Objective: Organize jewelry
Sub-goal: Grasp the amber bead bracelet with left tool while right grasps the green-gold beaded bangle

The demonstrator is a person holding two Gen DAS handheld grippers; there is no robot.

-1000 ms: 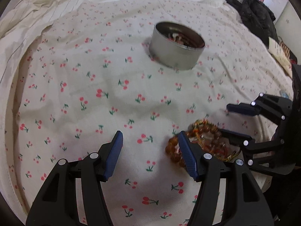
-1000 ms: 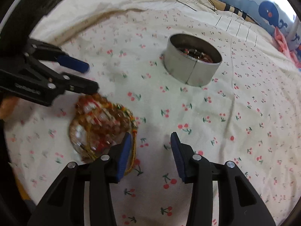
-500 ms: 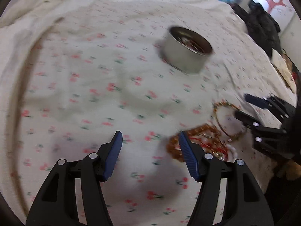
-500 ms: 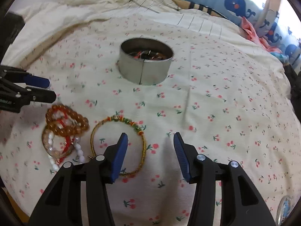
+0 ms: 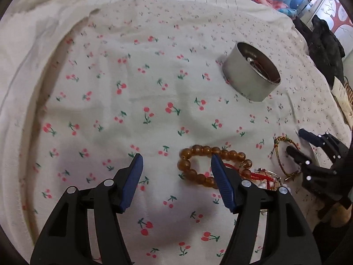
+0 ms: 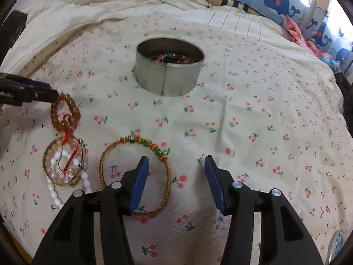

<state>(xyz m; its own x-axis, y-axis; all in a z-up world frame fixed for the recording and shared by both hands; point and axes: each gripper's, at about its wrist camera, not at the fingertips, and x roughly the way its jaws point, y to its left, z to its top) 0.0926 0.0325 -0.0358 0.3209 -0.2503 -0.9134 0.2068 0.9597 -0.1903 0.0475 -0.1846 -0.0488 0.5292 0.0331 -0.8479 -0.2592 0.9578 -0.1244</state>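
Both tongs, left [image 5: 176, 170] and right [image 6: 175, 169], spread and empty above cherry-print bedsheet [image 6: 264, 110]; amber bead bracelet [image 5: 194, 167], woven bangle [image 6: 134, 172] beneath, round tin [image 6: 168, 68] at twelve o'clock.

both wrists: steeply down, near | shared: tin [image 5: 251, 78], bedsheet [image 6: 264, 121]
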